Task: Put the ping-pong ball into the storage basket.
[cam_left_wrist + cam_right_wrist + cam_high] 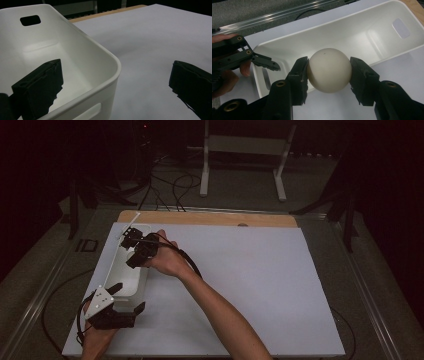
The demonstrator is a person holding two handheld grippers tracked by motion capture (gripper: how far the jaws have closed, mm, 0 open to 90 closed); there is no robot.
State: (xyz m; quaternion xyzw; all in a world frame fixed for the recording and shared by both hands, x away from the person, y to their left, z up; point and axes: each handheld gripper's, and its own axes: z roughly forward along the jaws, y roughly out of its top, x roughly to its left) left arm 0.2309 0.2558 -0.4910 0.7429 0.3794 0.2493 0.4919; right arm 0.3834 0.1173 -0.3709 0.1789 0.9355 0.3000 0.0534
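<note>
Here, a white ball (329, 70) is clamped between the jaws of the right gripper (329, 75), held over the bin (317, 42) so it can be dropped inside. The left gripper (124, 301) is spread wide astride the bin's near wall, apparently to steady it.

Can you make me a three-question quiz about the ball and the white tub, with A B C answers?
1. Where is the ball?
A. Between the right gripper's jaws
B. On the floor
C. Under the table

2. What colour is the tub?
A. Red
B. White
C. Green

3. How do the left gripper's jaws stand?
A. Shut on the ball
B. Shut on a cable
C. Open, one jaw inside the tub, one outside

Answers: 1 A, the right gripper view shows both pads pressing the ball's sides. 2 B, its walls and floor look white. 3 C, the left gripper view shows the tub's corner in the wide gap.
</note>
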